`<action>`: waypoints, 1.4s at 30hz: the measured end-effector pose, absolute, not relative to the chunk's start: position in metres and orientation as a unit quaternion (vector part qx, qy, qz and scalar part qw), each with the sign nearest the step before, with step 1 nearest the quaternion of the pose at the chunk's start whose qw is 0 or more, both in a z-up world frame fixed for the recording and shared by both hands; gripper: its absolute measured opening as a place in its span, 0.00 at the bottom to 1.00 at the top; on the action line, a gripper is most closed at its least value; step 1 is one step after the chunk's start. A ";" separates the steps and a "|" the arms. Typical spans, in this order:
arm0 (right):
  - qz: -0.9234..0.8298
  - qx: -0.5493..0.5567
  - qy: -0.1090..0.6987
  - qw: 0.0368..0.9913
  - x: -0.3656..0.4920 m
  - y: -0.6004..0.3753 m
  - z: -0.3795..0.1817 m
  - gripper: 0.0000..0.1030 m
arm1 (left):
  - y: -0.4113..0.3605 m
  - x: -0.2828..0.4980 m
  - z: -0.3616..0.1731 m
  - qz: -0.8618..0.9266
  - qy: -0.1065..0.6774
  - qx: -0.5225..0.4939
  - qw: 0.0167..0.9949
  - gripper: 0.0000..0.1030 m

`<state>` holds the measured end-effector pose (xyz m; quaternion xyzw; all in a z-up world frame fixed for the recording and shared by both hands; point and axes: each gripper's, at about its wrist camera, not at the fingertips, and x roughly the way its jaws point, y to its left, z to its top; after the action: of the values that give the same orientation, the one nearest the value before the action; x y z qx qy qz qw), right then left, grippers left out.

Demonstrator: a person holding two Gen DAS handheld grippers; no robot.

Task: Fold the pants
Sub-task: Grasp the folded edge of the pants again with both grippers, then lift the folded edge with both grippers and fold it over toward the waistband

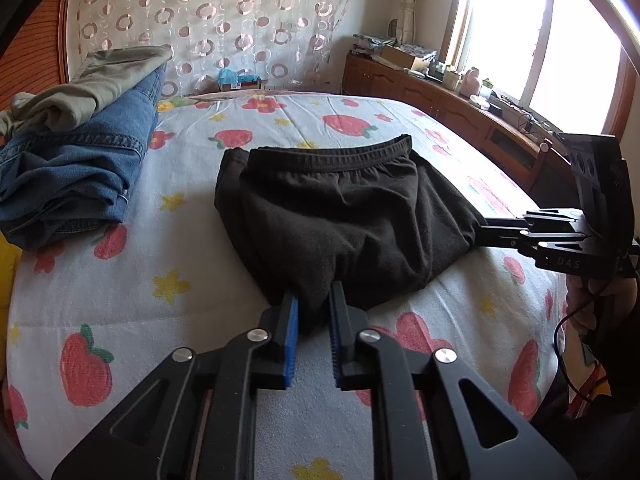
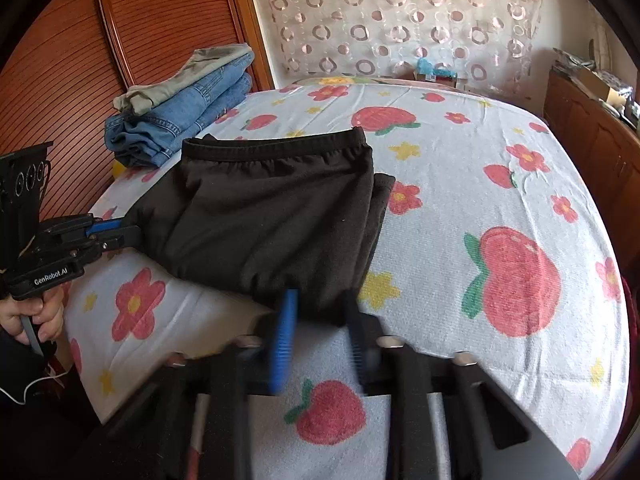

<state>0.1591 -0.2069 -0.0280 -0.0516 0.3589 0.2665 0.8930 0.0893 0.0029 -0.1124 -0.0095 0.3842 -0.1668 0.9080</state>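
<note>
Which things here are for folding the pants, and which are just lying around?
For the job:
black pants
left gripper, shut on the pants' near edge
right gripper, shut on it too
bed under them

Just lying about:
folded jeans
grey-green garment on the jeans
cluttered sideboard

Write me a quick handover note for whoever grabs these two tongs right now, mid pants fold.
Left tongs: shut on the near edge of the black pants.
Right tongs: shut on the same near edge, further along.
Pants lie partly folded on the flowered bed sheet, waistband on the far side.
Folded jeans and olive garment are stacked at the bed's far left corner.
Left to do: probably carry the gripped edge over, finish the fold and smooth it.
</note>
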 end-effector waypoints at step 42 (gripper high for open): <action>0.278 -0.050 0.339 0.898 0.083 -0.244 -0.003 0.08 | -0.003 0.040 -0.075 -0.181 0.354 0.011 0.918 0.33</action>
<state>0.0833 -0.2445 -0.0032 -0.0497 0.3387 0.2777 0.8976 0.0396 -0.0029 -0.0754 0.0110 0.3535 -0.1808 0.9177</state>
